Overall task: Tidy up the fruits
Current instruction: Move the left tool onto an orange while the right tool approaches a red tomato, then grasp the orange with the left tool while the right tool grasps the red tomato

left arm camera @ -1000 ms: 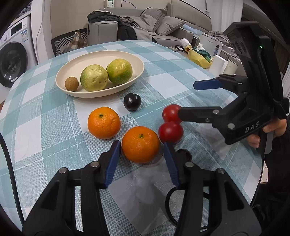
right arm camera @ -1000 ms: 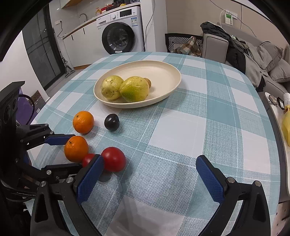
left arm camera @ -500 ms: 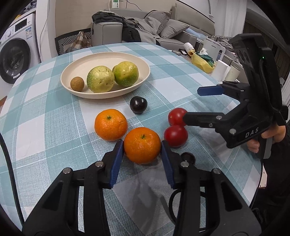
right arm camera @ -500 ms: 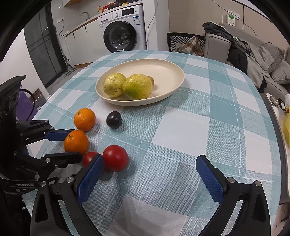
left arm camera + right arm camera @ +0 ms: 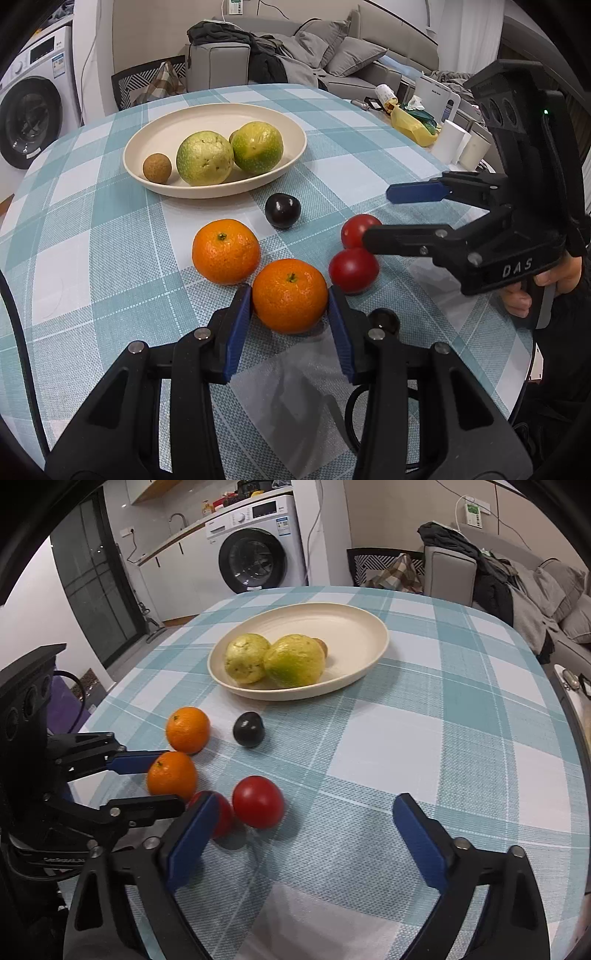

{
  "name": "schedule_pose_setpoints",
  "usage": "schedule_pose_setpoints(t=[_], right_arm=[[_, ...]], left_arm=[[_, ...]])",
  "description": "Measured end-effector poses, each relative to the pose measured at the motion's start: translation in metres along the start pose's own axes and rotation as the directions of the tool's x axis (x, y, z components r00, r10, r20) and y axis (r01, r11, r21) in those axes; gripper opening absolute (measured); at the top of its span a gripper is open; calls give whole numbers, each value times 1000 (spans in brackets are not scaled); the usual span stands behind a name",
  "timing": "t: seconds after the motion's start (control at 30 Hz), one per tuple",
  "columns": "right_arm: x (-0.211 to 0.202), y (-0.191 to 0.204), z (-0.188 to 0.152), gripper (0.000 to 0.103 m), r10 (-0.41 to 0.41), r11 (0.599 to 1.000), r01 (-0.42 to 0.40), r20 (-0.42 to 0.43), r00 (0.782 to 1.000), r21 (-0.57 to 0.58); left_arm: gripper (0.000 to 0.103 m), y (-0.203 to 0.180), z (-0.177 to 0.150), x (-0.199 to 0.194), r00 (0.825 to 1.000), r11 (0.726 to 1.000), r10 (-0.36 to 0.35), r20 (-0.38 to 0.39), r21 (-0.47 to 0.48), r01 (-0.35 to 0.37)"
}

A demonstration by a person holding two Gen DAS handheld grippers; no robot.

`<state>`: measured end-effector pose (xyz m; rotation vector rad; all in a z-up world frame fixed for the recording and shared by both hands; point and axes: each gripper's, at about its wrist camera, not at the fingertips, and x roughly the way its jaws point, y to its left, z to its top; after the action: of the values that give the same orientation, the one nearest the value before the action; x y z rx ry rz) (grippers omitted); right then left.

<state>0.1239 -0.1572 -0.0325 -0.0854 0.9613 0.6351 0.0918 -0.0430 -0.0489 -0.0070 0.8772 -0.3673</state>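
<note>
My left gripper [image 5: 290,295] is shut on an orange [image 5: 290,291] resting on the checked tablecloth; both blue pads press its sides. A second orange [image 5: 225,251] lies just left of it and a dark plum [image 5: 282,210] behind. Two red tomatoes [image 5: 352,269] [image 5: 360,229] sit to the right. My right gripper [image 5: 306,805] hovers over them with its jaws closing; the nearer tomato [image 5: 258,801] lies just inside its left finger, touched by neither pad. The cream plate [image 5: 166,118] holds two green fruits [image 5: 205,162] and a small brown one [image 5: 157,168].
The round table's edge curves close on the right, where a hand [image 5: 517,295] holds the right gripper. A side table carries a yellow bag [image 5: 410,125] and paper cups [image 5: 454,142]. A chair [image 5: 384,568], sofa and washing machine [image 5: 255,557] stand beyond the table.
My left jaws have come in from a wider stance and now press on the orange. My right jaws have narrowed a little. Neither hand has shifted noticeably.
</note>
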Motion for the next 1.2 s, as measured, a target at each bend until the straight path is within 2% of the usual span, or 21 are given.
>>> schedule_pose_setpoints(t=[0.07,0.13,0.27,0.4,0.6,0.8,0.97,1.2], right_arm=[[0,-3,0,76,47,998,-47,-3,999,28],[1,-5,0,72,73,996,-73,-2,997,51],[2,-9,0,57,132,987,-132,3,991,87],[-5,-9,1,57,103,992,-104,17,995,74],[-2,-3,-1,52,109,992,-109,3,994,58],[1,-2,-2,43,140,988,-141,10,990,70],[4,-8,-2,30,205,972,-205,18,979,110],[3,-10,-1,29,212,969,-215,37,977,124]], left_arm=[[38,0,0,0,1000,1000,1,0,1,-1],[38,0,0,0,1000,1000,0,-1,0,0],[38,-1,0,0,1000,1000,-1,-1,0,1],[38,-1,0,-1,1000,1000,-1,-2,0,1],[38,-1,0,0,1000,1000,-1,-2,-1,1],[38,-1,0,-1,1000,1000,0,0,1,0],[38,-1,0,-2,1000,1000,2,10,0,-2],[38,0,1,-6,1000,1000,6,29,-4,-6]])
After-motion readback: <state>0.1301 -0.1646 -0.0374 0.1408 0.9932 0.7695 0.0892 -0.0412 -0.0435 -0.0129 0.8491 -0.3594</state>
